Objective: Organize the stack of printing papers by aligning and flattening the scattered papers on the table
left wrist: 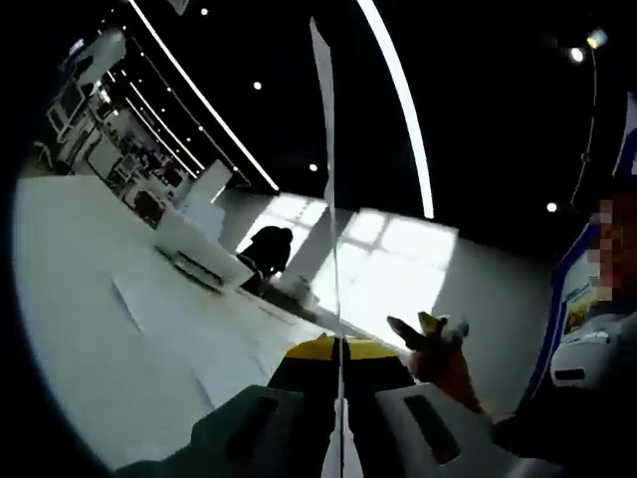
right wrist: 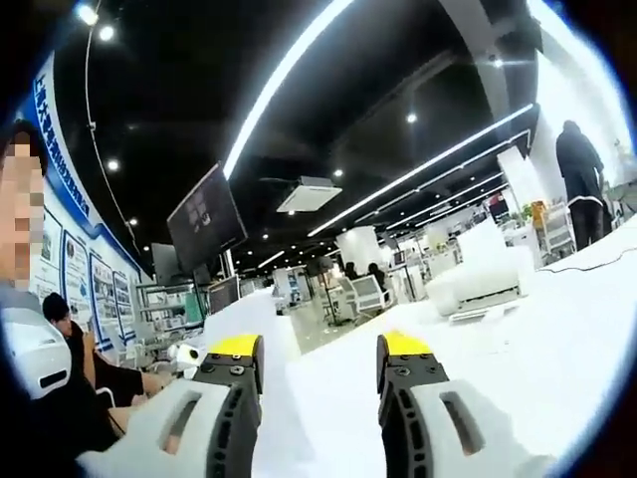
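Observation:
My left gripper (left wrist: 338, 351) is shut on white printing paper (left wrist: 331, 199). I see the paper edge-on, as a thin upright line running from between the yellow jaw tips to the top of the left gripper view. The white table (left wrist: 109, 329) spreads out to the left, with faint flat sheets (left wrist: 134, 299) lying on it. My right gripper (right wrist: 319, 349) stands open with its yellow-tipped jaws well apart. A white surface (right wrist: 328, 418) lies between and under them; I cannot tell whether it is paper or table.
A white printer (left wrist: 199, 254) (right wrist: 483, 281) stands on the table further off. A person's hand in an orange glove (left wrist: 438, 354) is to the right of my left jaws. A seated person (right wrist: 70, 349) is at the left, and another person (right wrist: 579, 174) stands far right.

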`<act>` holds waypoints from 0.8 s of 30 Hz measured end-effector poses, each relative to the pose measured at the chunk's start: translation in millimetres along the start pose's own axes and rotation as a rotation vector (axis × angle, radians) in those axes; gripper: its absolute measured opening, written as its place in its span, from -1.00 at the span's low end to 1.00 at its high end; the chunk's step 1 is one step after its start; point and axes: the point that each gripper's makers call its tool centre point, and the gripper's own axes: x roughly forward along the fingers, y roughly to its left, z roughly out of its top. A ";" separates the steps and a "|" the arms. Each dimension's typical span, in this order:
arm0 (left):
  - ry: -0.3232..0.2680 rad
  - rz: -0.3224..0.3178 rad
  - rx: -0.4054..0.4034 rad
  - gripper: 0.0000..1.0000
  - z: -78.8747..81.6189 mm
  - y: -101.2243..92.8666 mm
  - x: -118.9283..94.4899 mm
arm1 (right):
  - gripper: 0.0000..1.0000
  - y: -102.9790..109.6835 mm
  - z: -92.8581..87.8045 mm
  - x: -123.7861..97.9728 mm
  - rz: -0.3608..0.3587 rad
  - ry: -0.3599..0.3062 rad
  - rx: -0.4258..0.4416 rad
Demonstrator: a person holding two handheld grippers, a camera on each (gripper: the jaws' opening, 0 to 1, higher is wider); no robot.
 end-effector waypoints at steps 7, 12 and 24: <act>0.015 0.098 -0.175 -0.89 -12.1 37.4 -5.3 | -0.17 -8.9 -4.8 -5.1 -0.020 0.003 0.013; 0.022 0.126 -0.262 -0.89 -24.3 54.2 -10.2 | -0.14 -33.8 -14.7 -13.9 -0.111 0.037 0.005; 0.084 0.201 -0.324 -0.89 -44.2 65.4 -13.7 | 0.13 -118.8 -57.0 -44.1 -0.390 0.155 -0.037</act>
